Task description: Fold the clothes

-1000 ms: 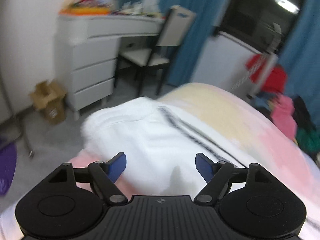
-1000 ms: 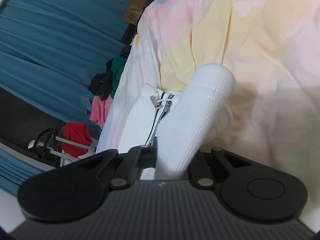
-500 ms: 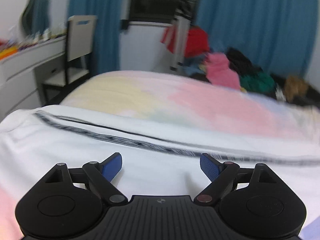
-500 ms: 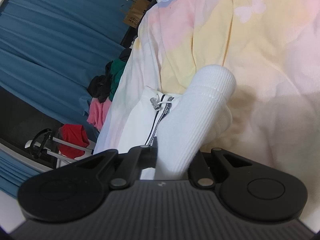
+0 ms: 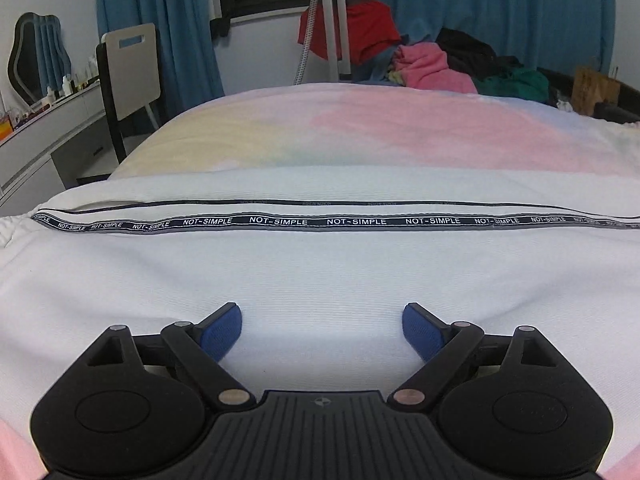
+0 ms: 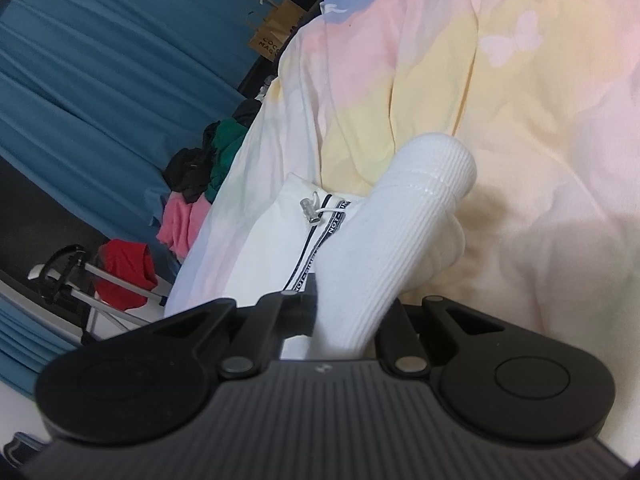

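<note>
- The white trousers (image 5: 320, 272) lie flat across the pastel bedspread (image 5: 400, 128), long axis running left to right in the left wrist view, the printed side stripe (image 5: 320, 222) marking that line
- The left gripper (image 5: 322, 326) hovers low over the broad white cloth with its blue pads (image 5: 224, 330) spread wide; it holds nothing, and whether the pads touch the fabric cannot be told
- From this claw the stripe lies straight ahead and crosswise to the fingers, so my guess is that a fold would either carry the near edge forward over the stripe or run along the length
- The right gripper (image 6: 346, 320) is clamped on a ribbed white cuff (image 6: 400, 240) of the same garment, the cloth bunched thick between its jaws and lifted off the bed
- Behind that cuff the drawstring toggle (image 6: 310, 210) and waistband show, so the right hand seems to hold one end near the other end
- The left hand is the free one and nearer the flat middle; it looks best placed to pin or pinch there while the right carries its end over
</note>
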`<state>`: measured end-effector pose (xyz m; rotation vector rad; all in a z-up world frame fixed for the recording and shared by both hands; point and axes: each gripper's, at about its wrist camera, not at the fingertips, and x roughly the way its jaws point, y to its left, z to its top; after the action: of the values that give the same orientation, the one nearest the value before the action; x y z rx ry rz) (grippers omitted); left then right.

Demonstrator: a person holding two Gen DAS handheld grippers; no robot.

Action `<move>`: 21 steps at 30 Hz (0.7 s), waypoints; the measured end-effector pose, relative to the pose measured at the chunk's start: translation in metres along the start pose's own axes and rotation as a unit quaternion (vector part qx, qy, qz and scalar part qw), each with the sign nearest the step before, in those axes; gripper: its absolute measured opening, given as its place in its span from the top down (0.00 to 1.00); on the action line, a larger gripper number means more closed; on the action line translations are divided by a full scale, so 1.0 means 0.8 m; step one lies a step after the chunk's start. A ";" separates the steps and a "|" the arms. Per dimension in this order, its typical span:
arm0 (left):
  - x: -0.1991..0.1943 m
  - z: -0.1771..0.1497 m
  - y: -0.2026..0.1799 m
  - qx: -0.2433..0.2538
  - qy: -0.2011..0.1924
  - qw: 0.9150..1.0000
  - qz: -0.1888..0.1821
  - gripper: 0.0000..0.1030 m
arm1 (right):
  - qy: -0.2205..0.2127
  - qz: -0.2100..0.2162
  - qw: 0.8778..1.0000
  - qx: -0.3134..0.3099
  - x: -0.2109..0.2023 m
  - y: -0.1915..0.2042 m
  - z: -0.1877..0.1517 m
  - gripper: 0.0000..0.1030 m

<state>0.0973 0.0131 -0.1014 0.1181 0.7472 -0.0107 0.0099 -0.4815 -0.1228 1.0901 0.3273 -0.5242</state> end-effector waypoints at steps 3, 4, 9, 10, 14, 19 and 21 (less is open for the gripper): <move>-0.001 0.006 0.004 -0.001 0.003 1.000 -0.002 0.13 | -0.006 -0.010 1.000 -0.020 0.000 0.005 -0.002 0.88; -0.001 0.006 0.003 0.001 0.002 1.000 -0.001 0.13 | -0.009 -0.013 0.999 -0.029 -0.001 0.009 -0.004 0.88; -0.007 0.008 0.004 0.007 -0.002 1.000 -0.001 0.13 | -0.045 -0.023 0.995 -0.089 -0.011 0.046 -0.012 0.88; -0.007 0.009 0.005 0.006 -0.001 1.000 -0.003 0.13 | -0.057 -0.024 0.992 -0.108 -0.015 0.058 -0.016 0.88; -0.009 0.016 0.008 0.000 -0.002 1.000 -0.008 0.12 | -0.126 -0.013 0.956 -0.265 -0.045 0.128 -0.077 0.88; -0.020 0.025 0.027 -0.032 -0.016 0.999 0.003 0.12 | -0.209 0.009 0.863 -0.459 -0.082 0.216 -0.168 0.88; -0.025 0.032 0.038 -0.056 -0.026 0.998 0.011 0.12 | -0.235 0.034 0.818 -0.525 -0.095 0.242 -0.212 0.88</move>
<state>0.1012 0.0395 -0.0661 0.0192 0.6927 0.0499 0.0537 -0.2406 -0.0131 -0.1217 0.0940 -0.4285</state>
